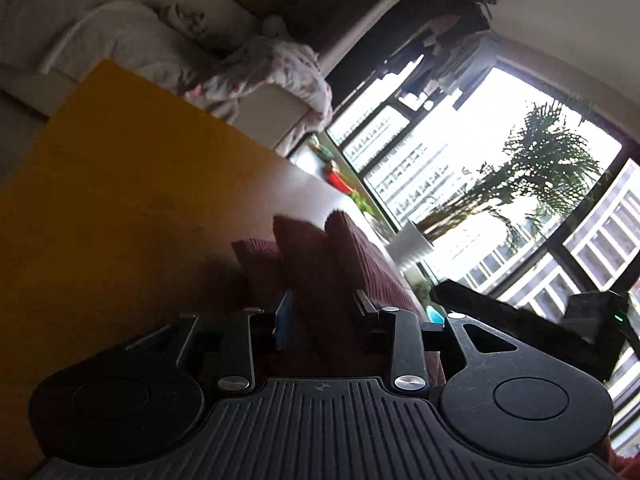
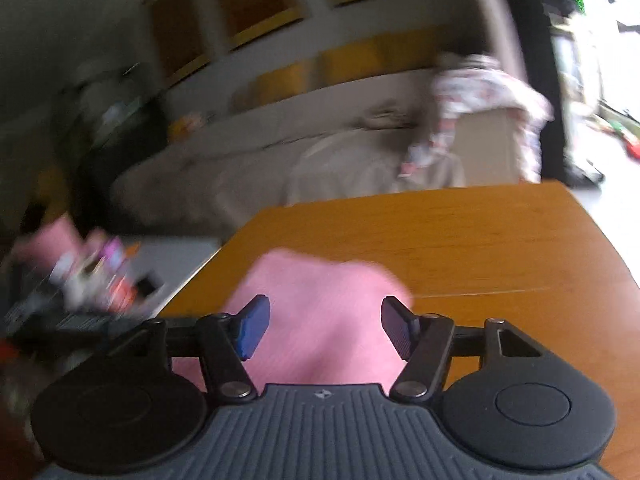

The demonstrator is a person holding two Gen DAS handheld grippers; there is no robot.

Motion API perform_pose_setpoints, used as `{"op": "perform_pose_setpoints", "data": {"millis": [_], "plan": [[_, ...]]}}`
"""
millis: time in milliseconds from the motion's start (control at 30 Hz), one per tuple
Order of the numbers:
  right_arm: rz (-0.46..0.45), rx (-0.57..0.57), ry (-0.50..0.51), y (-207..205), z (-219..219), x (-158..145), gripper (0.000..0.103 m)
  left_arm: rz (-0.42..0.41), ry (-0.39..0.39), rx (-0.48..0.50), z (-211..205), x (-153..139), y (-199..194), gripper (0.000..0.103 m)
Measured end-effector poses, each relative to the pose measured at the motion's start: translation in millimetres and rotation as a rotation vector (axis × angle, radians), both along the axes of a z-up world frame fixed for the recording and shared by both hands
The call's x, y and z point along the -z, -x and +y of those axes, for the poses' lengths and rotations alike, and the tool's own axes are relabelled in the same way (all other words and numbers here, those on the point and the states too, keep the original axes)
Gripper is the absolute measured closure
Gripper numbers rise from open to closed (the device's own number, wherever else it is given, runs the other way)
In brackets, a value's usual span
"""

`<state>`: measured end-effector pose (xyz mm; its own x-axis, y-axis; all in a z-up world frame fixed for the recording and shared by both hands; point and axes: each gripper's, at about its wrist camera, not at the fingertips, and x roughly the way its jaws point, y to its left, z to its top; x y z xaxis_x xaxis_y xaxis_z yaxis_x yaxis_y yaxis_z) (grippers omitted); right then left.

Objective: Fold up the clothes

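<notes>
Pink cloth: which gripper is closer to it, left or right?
Left. The left gripper has the pink cloth bunched between its fingers. The right gripper is open, with the cloth lying under its fingers on the table; contact unclear.

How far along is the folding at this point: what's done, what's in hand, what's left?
Done: no finished fold shows. In hand: the pink garment lies bunched on the wooden table, between the fingers of the open right hand-held gripper; the left hand-held gripper has ridges of it between its fingers, grip unclear. Left: flattening and folding it.
</notes>
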<state>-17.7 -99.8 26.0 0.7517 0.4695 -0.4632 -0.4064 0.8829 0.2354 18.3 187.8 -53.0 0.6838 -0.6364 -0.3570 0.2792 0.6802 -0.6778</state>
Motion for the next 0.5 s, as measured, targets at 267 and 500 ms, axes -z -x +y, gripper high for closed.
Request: {"op": "perform_pose_setpoints", "data": {"millis": [267,500], "plan": [[-0.116,0.128,0.247,31.4,-0.8,-4.1,0.034,0.068,0.052,0.1,-33.7,20.1,-4.0,0.069],[-0.179,0.037,0.309,58.4,14.4,-4.0,0.034,0.059,0.072,0.145,-52.2,14.9,-1.9,0.057]]}}
